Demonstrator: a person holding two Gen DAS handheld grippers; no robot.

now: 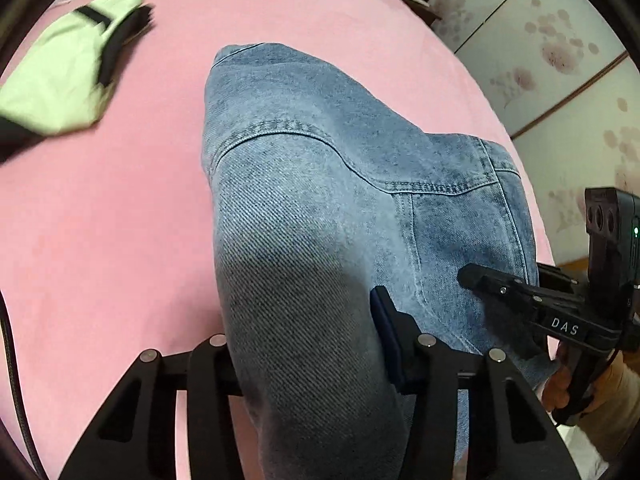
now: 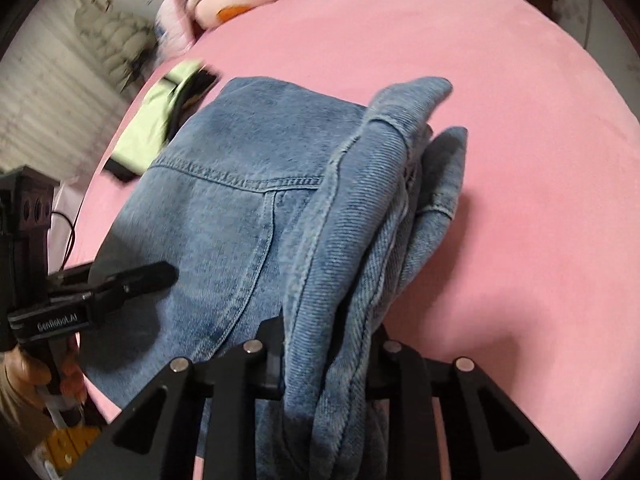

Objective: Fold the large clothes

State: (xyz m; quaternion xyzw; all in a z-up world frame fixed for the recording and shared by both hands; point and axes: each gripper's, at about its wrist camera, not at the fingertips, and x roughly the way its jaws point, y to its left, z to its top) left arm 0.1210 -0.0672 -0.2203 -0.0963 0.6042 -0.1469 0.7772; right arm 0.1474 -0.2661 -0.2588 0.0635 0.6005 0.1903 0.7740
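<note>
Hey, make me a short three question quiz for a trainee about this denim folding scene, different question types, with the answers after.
1. True or false: the left tool is gripping the denim garment.
2. Multiple choice: what does the denim rest on? A) a wooden floor B) a pink bed sheet C) a glass table
3. Fill in: beyond the denim lies a light ____ garment with black trim.

Key:
1. True; denim fills the gap between its fingers. The right tool is likewise closed on a bunched fold.
2. B
3. green
</note>
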